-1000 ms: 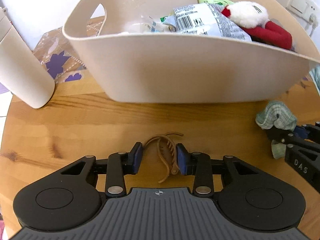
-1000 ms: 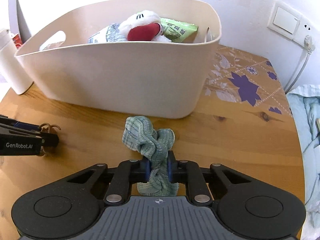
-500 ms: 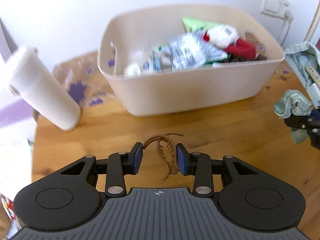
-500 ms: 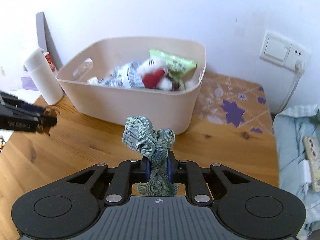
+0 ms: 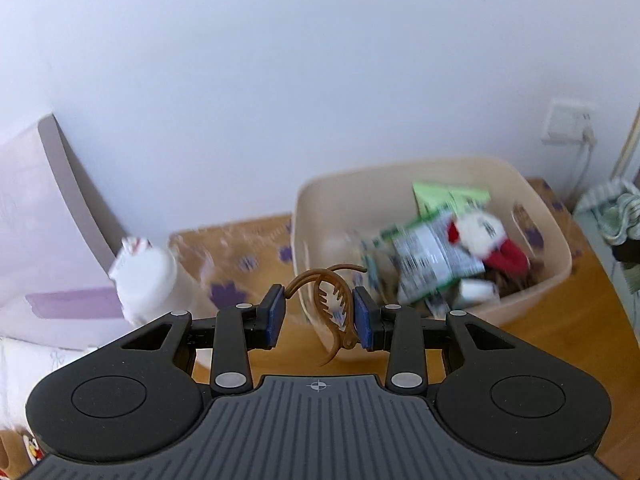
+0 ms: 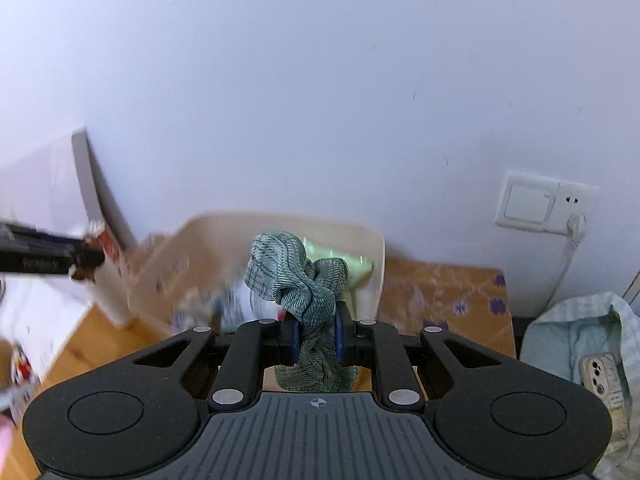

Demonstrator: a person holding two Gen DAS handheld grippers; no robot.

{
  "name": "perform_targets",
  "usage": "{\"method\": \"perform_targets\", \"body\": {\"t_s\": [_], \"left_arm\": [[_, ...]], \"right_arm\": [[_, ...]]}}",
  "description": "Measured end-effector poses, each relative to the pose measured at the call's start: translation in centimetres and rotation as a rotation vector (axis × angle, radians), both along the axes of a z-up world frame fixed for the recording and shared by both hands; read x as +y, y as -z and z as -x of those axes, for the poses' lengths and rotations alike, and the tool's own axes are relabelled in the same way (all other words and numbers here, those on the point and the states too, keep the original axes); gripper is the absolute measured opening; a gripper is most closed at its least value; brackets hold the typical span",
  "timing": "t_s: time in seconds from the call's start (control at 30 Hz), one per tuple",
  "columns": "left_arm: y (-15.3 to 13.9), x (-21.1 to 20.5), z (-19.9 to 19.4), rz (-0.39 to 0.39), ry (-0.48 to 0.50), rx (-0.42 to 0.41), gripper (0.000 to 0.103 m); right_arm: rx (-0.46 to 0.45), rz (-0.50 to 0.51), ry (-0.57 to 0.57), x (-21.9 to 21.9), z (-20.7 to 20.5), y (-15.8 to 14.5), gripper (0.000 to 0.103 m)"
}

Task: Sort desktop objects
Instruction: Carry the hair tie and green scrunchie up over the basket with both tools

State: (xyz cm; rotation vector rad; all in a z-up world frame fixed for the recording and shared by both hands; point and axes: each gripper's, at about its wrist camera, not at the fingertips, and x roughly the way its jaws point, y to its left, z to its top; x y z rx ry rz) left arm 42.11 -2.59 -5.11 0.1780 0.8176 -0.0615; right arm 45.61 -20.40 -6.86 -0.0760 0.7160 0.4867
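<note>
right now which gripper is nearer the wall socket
Right. The right gripper, shut on the green scrunchie, is on the wall socket's side; the left gripper, holding the brown hair claw, is further off by the white bottle.

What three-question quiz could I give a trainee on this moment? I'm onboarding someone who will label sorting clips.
1. True or false: the left tool holds a brown hair claw clip.
2. What does the right tool grip? A) a green checked scrunchie B) a phone C) a white bottle
3. Fill in: the red and white plush toy lies inside the beige ____.

Key
1. True: the clip sits clamped between the blue pads, off the table.
2. A: the green checked scrunchie is pinched between the jaws; the phone lies on cloth at the right.
3. Bin: the beige bin also holds snack packets.
</note>
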Motion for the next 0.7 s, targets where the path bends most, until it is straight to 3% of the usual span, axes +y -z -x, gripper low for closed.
{"method": "perform_targets", "body": {"t_s": [0.23,0.7], "left_arm": [[-0.8,0.2,-4.1,0.046,-0.035,0.005,0.037],[4.6,-3.7,-11.1,0.08,0.039,0.101,0.037]], "right_arm": [[-0.033,0.027,0.005,2.9,-3.6,-0.6,0.015],[0.047,0.176,0.041,8.6,-8.2,5.9,0.017]]}}
